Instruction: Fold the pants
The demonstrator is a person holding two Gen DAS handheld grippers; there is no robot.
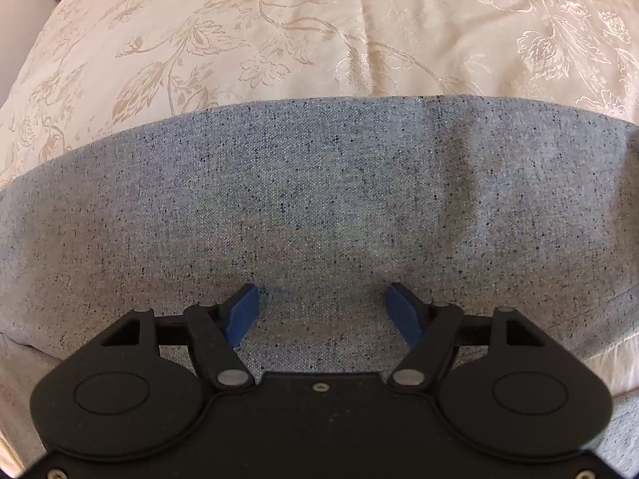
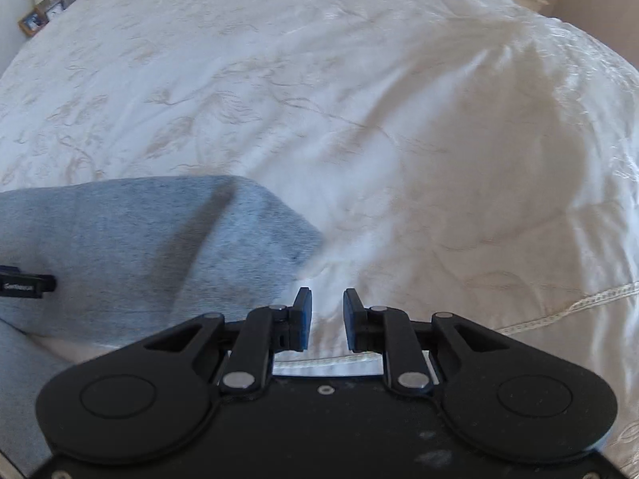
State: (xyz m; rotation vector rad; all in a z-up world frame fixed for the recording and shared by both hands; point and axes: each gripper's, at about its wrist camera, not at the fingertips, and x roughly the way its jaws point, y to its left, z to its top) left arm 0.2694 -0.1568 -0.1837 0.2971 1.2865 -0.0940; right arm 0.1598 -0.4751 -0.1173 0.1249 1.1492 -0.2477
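Big bed with a cream floral-embroidered bedspread [image 2: 359,99], and the speckled blue-grey fabric pants [image 1: 319,199] lie flat along its near edge, looks like at least one fold still to go. Left tool [image 1: 323,307] is spread wide over the cloth, right tool [image 2: 326,317] narrow, gripping nothing

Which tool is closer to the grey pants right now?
Left. The left tool is open directly over the pants, fabric between its fingers. The right tool is open over the bedspread, just off the pants' end.
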